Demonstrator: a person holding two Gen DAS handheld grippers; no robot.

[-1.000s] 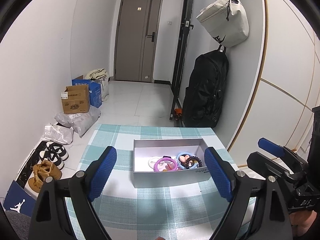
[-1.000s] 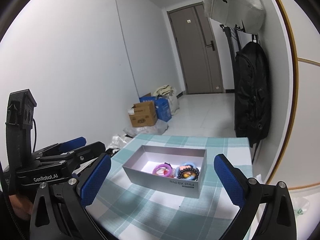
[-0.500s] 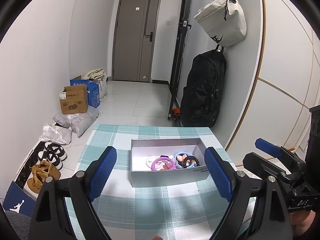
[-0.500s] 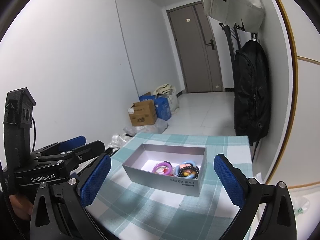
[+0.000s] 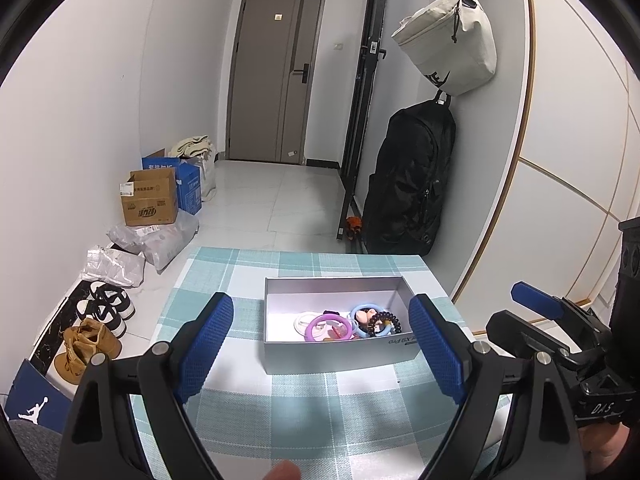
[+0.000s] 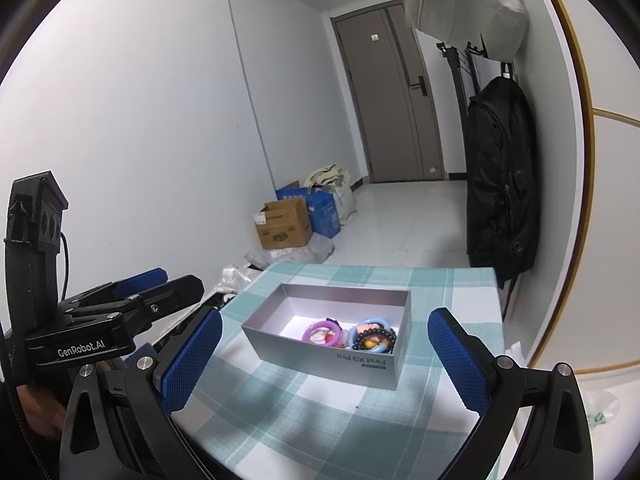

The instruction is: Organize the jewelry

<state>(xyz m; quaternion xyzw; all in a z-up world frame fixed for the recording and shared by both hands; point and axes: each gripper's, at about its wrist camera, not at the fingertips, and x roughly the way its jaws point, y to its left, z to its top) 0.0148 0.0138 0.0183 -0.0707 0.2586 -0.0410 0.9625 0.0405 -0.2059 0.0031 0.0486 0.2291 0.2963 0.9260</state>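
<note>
A grey open box sits on the teal checked tablecloth. Inside it lie a purple ring, a pale blue ring, a dark bead bracelet and a white ring. My left gripper hovers open just short of the box, nothing between its blue pads. My right gripper also stands open in front of the box, empty. Each gripper shows at the edge of the other's view.
Black backpack and a beige bag hang on the right wall. Cardboard box, blue box, plastic bags and shoes line the floor at left. A closed door ends the hallway.
None of the jewelry or the box has moved. The views shift only slightly; both grippers stay open and roughly in place.
</note>
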